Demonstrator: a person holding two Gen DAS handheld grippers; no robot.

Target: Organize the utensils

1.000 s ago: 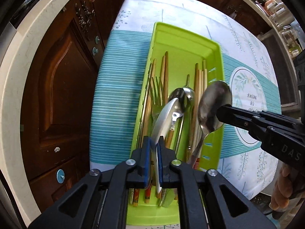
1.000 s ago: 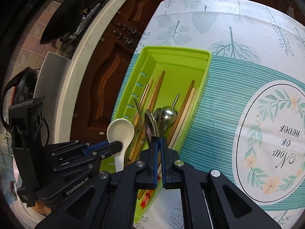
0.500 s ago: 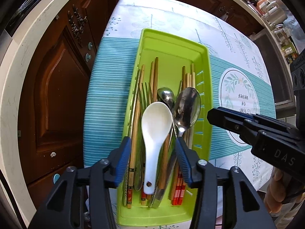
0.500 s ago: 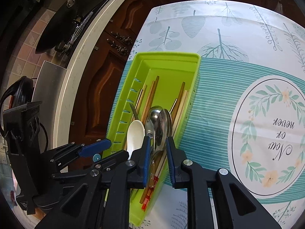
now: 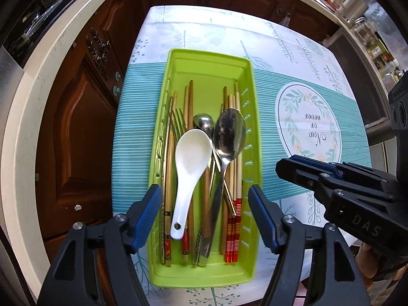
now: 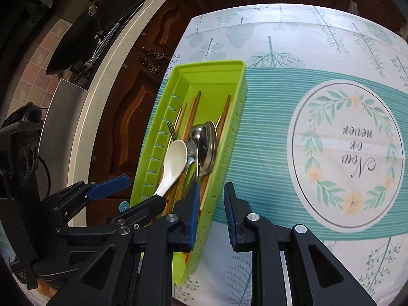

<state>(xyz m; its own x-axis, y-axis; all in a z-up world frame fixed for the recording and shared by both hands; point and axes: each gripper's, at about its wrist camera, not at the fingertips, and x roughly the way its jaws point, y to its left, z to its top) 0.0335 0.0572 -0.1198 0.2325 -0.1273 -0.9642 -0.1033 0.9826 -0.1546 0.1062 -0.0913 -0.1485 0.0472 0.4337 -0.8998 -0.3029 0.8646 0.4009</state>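
While open, white spoon (image 5: 190,168) below left tool (image 5: 205,216)

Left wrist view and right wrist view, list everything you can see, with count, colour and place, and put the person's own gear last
tray: one, lime green, on the tablecloth near its edge beside the cabinets
soup spoon: one, white, lying in the tray atop the other utensils
large metal spoon: one, silver, in the tray right of the soup spoon
small metal spoon: one, silver, bowl showing between the two
fork: one, gold-toned, in the tray's left half
chopsticks: several, wooden, some with red-striped ends, along both sides of the tray
tablecloth: one, white and teal with leaf print
cabinets: dark brown wood, beside the table
left gripper: black, blue pads, jaws opening, nothing gripped
right gripper: black, blue pads, jaws opening, straddling the tray's wall
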